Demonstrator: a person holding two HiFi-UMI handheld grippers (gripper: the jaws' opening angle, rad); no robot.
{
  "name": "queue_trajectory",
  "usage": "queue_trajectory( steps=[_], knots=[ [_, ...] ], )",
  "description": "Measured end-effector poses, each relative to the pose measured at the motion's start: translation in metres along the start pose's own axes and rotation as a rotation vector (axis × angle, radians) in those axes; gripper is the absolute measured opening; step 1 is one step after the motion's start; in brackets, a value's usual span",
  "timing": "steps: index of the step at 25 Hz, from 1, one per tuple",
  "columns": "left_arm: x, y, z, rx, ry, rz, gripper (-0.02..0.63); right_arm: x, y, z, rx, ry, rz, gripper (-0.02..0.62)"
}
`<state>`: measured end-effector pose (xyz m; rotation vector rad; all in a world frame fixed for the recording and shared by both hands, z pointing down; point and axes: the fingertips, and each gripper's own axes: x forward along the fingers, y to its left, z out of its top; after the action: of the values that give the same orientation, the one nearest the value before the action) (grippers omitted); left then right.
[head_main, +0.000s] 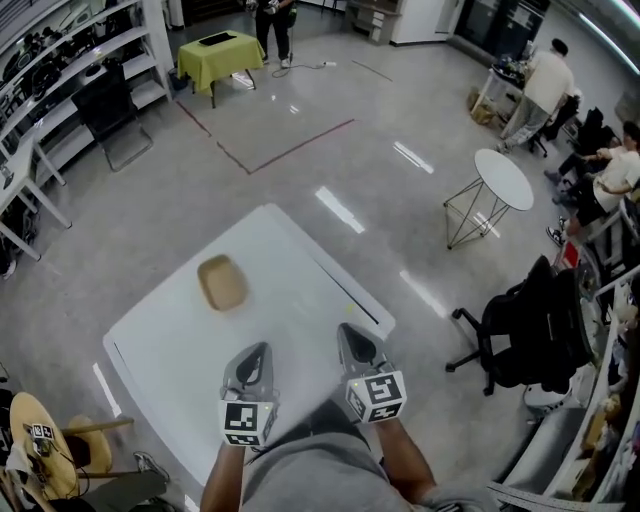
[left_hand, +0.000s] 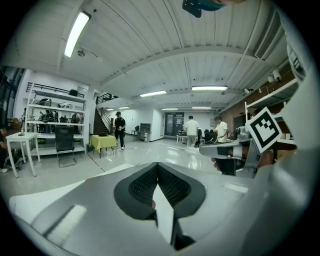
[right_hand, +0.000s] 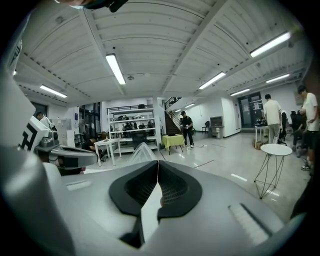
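Observation:
A white table (head_main: 300, 300) stands in front of me, with a shallow tan tray (head_main: 222, 282) lying on its far left part. My left gripper (head_main: 257, 352) hovers over the table's near side, its jaws shut with nothing between them. Beside it, my right gripper (head_main: 348, 332) is also shut and holds nothing. Both point up and outward toward the room. In the left gripper view the closed tips (left_hand: 157, 165) meet in front of the hall, and the right gripper (left_hand: 235, 148) shows at the right. The right gripper view shows its jaws (right_hand: 158, 163) closed the same way.
A round white side table (head_main: 503, 178) and a black office chair (head_main: 530, 330) stand to the right. A yellow-green table (head_main: 215, 52) stands at the back, with shelves (head_main: 60, 90) on the left and a wooden chair (head_main: 50, 450) at lower left. People sit and stand at the far right.

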<state>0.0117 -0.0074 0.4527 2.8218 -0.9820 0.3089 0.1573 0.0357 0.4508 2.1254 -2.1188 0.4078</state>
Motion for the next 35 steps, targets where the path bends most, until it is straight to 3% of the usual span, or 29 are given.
queue_trajectory(
  steps=[13,35],
  knots=[
    [0.017,-0.024,-0.009,0.003,0.034,-0.098,0.011,-0.026,-0.014,-0.029,0.041,0.042,-0.085,0.006],
    [0.021,-0.027,-0.01,-0.009,0.034,-0.086,0.011,-0.028,-0.024,-0.024,0.056,0.03,-0.081,0.006]
  ],
)
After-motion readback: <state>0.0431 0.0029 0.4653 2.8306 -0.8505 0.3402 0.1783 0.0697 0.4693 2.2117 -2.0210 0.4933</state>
